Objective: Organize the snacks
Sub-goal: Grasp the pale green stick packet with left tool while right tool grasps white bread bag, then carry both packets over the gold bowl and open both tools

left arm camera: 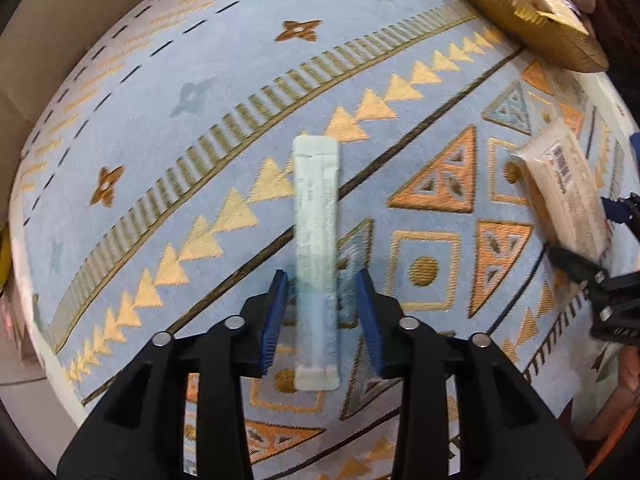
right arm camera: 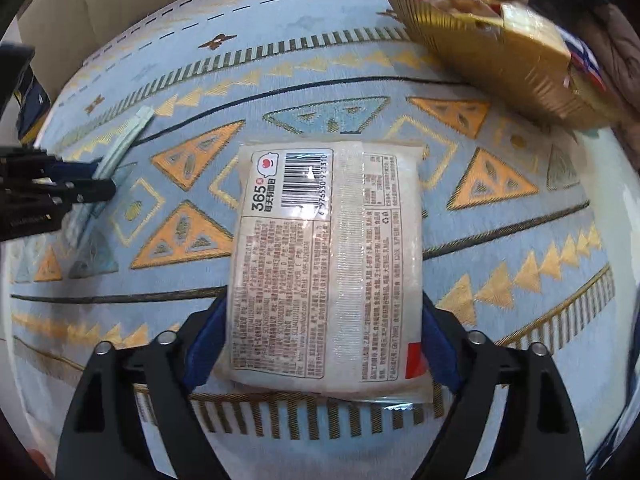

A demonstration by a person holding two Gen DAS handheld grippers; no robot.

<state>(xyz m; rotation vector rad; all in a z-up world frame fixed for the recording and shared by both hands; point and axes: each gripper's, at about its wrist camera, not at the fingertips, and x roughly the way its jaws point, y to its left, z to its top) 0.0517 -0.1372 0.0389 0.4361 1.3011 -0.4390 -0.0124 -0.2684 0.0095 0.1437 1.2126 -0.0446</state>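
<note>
A long pale green stick packet (left arm camera: 316, 256) lies on the patterned blue rug, between the blue pads of my left gripper (left arm camera: 322, 276), which is open with gaps on both sides. A flat clear-wrapped bread packet with a barcode (right arm camera: 326, 264) lies between the blue pads of my right gripper (right arm camera: 322, 312); the pads touch its sides. The bread packet (left arm camera: 564, 188) and right gripper (left arm camera: 596, 264) show at the right of the left wrist view. The stick packet (right arm camera: 120, 144) and left gripper (right arm camera: 86, 184) show at the left of the right wrist view.
A gold tray (right arm camera: 492, 52) holding red and orange snack bags stands at the rug's far right corner; it also shows in the left wrist view (left arm camera: 532, 16). A cardboard box wall (right arm camera: 56, 4) stands beyond the rug at the far left. Brown fabric (right arm camera: 620, 40) lies far right.
</note>
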